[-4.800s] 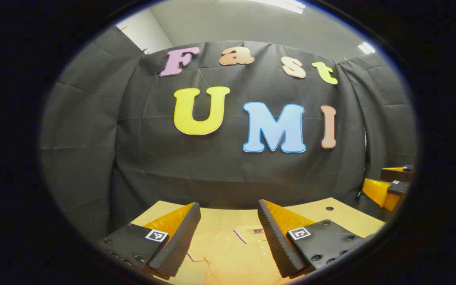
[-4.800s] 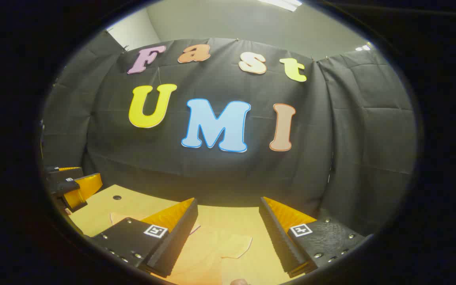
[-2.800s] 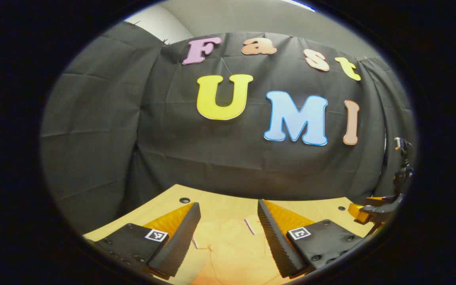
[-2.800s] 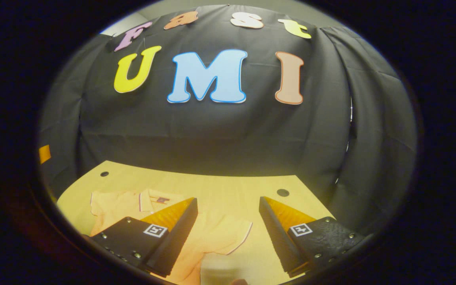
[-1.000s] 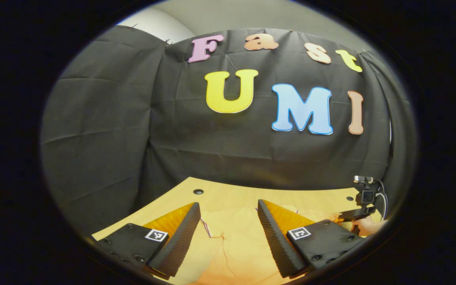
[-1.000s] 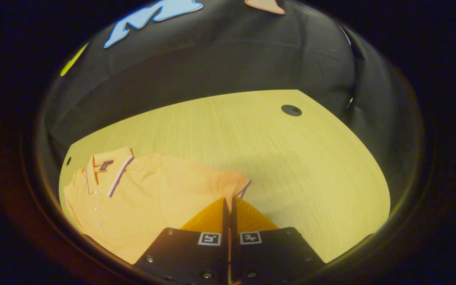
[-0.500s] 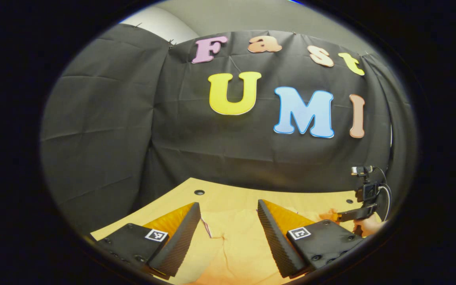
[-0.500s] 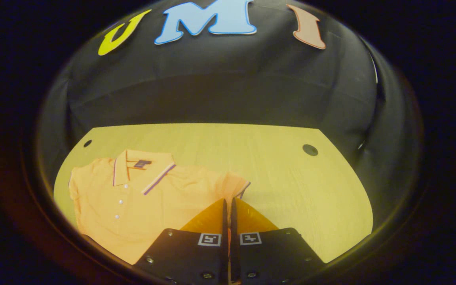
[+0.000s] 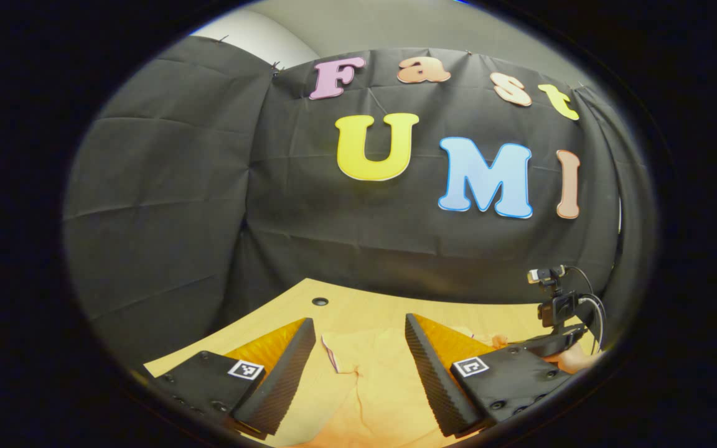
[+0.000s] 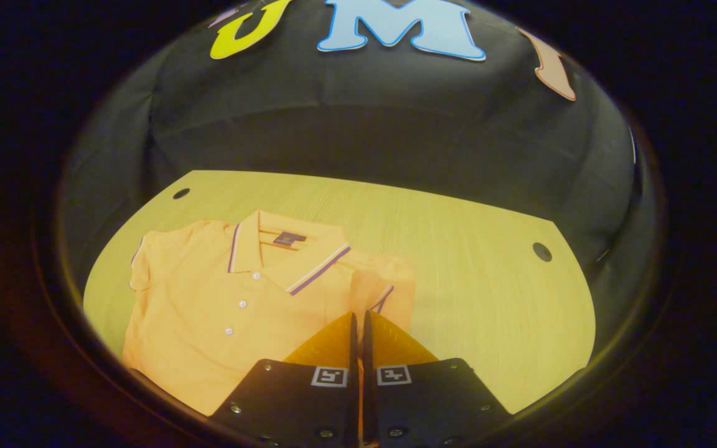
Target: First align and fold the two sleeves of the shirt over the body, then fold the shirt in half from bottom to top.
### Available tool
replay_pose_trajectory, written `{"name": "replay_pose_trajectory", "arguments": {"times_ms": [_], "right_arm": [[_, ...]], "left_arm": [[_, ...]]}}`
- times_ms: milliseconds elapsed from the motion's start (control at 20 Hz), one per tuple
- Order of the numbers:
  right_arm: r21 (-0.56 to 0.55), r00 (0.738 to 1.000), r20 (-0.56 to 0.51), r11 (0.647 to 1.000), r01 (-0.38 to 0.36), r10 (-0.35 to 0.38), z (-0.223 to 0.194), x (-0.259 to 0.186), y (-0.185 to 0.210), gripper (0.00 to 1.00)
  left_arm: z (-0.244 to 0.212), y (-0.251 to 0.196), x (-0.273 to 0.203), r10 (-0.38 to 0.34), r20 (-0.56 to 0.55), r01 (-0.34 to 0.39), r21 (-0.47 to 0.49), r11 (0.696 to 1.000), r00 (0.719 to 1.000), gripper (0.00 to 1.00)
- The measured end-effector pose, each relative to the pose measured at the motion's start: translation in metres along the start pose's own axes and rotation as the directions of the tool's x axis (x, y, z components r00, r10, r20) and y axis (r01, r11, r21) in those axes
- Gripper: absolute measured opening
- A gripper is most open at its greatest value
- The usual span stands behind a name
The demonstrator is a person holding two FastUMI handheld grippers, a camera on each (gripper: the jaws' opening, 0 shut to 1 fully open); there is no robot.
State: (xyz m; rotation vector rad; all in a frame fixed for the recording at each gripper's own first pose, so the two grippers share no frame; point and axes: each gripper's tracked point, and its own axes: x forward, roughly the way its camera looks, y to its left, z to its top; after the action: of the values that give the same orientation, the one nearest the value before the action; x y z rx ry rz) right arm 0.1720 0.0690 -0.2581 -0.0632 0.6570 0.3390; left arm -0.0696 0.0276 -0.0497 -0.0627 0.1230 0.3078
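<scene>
right gripper [image 10: 358,323] pinched together on the sleeve [image 10: 378,292], lifting it | left gripper [image 9: 358,348] spread apart, low over the shirt [image 10: 234,298] | orange polo, buttoned, flat on table [image 10: 458,249]

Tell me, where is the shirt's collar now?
In the right gripper view, the collar lies at the shirt's far end, toward the booth wall, left of the table hole.

left level, right downward – shared shirt [image 10: 240,298]

One orange shirt [image 10: 221,298] on one wooden table [image 10: 477,292]; two sleeves; three white buttons down its placket; two dark holes in the tabletop's far corners; two grippers, left gripper [image 9: 358,367] and right gripper [image 10: 358,339].
</scene>
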Motion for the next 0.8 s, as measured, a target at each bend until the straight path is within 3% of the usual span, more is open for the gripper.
{"name": "replay_pose_trajectory", "arguments": {"times_ms": [200, 500, 600, 650, 800], "right_arm": [[0.011, 0.998, -0.041, 0.999, -0.046, 0.046, -0.009, 0.001, 0.015, 0.05], [0.060, 0.997, -0.049, 0.996, -0.060, 0.063, -0.008, -0.001, 0.028, 0.10], [0.078, 0.997, -0.037, 0.995, -0.059, 0.062, -0.004, -0.005, 0.032, 0.30], [0.081, 0.998, -0.029, 0.995, -0.052, 0.054, -0.003, -0.009, 0.032, 0.33], [0.085, 1.000, -0.001, 0.996, -0.028, 0.028, 0.003, -0.024, 0.034, 0.53]], "left_arm": [[-0.001, 0.006, 0.005, 0.014, 0.002, -0.014, 0.029, 0.999, 1.000, 0.95], [-0.003, 0.009, 0.029, -0.035, 0.006, 0.035, 0.030, 0.999, 0.999, 0.95], [-0.003, 0.010, 0.038, -0.059, 0.006, 0.059, 0.036, 0.998, 0.998, 0.95], [-0.004, 0.011, 0.042, -0.069, 0.007, 0.069, 0.037, 0.997, 0.998, 0.95], [-0.011, 0.015, 0.055, -0.109, -0.007, 0.109, 0.022, 0.994, 0.994, 0.95]]}}
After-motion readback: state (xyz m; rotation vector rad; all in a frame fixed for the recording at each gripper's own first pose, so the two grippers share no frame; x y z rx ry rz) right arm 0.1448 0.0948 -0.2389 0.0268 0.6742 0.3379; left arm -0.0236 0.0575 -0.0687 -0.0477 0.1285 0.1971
